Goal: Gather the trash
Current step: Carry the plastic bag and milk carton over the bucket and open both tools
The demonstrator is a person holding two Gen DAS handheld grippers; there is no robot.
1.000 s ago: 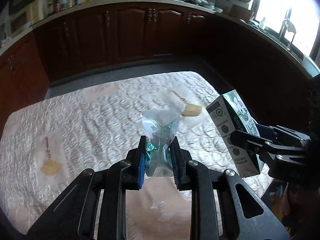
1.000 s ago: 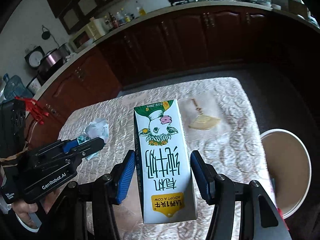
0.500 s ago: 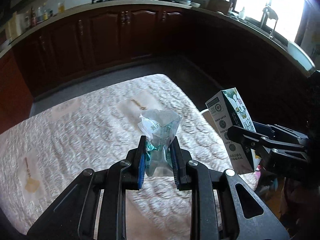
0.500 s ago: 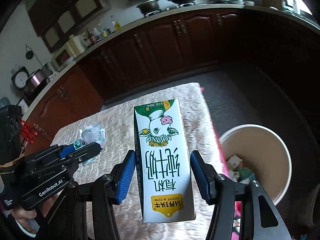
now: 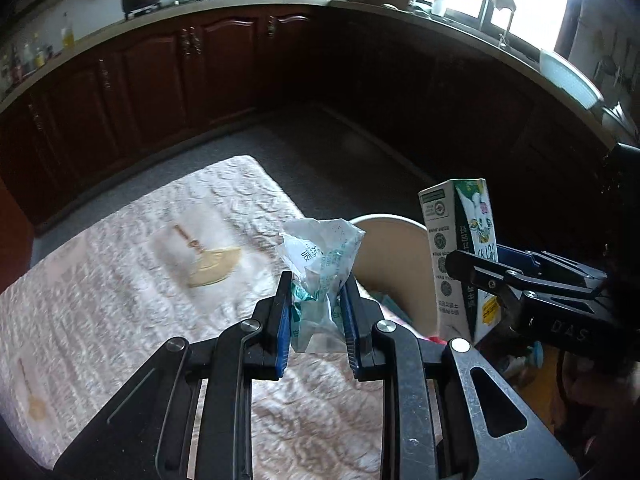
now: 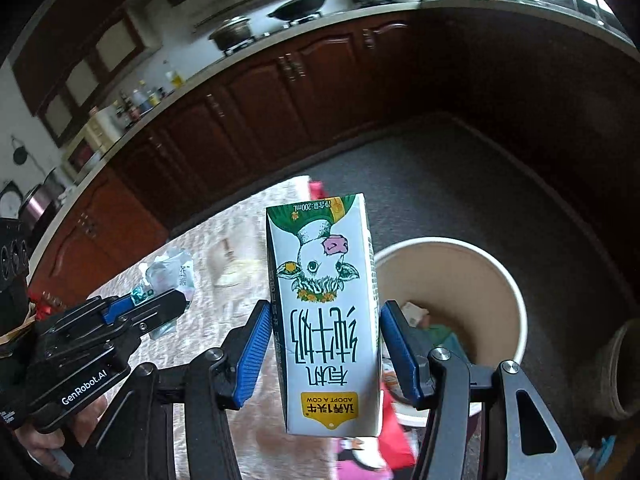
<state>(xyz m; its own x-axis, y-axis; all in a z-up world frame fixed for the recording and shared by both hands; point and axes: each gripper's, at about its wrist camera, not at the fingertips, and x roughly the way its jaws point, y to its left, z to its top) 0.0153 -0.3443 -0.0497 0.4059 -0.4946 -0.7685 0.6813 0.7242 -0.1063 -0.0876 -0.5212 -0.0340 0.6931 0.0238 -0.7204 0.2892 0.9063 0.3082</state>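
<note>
My left gripper (image 5: 316,300) is shut on a crumpled clear plastic wrapper with green print (image 5: 320,256) and holds it above the table's right edge. It also shows in the right wrist view (image 6: 168,276). My right gripper (image 6: 324,332) is shut on a white milk carton with a cow picture (image 6: 326,304), held upside down above the floor beside the table; the carton also shows in the left wrist view (image 5: 460,240). A round beige trash bin (image 6: 512,304) stands on the floor under and right of the carton, with some scraps inside; its rim shows in the left wrist view (image 5: 384,220).
The table carries a pale quilted cloth (image 5: 120,280) with a tan fan motif (image 5: 212,264). Dark wood cabinets (image 5: 180,72) curve around the room under a counter with pots. Grey floor (image 6: 460,184) lies between the table and cabinets. A dark pot (image 6: 624,368) stands right of the bin.
Both grippers have moved right, off the table's middle toward its right edge. The trash bin has come into view under the carton. Both grips are unchanged.
</note>
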